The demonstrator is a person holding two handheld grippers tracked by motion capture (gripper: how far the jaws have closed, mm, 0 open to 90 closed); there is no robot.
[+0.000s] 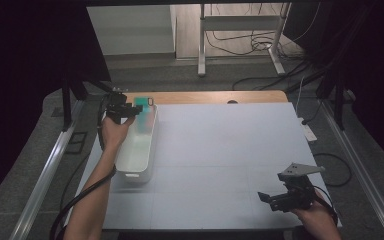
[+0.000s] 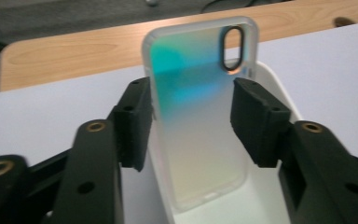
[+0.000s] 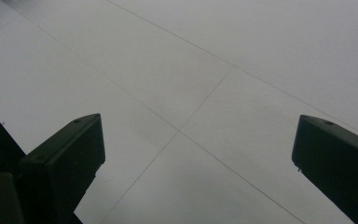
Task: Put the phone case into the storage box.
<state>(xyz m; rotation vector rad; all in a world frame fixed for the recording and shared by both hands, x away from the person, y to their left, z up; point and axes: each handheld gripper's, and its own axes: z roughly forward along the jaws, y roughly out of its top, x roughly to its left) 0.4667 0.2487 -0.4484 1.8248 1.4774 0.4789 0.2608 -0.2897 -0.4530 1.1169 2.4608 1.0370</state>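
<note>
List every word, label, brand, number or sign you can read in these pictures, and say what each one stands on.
None: no readable text in any of the views.
Phone case: iridescent back with a camera cutout, no print or logo to be seen.
White bin: plain walls, no label.
Table: blank white surface with thin seam lines, no markings.
Left claw and right claw: black, no lettering visible.
</note>
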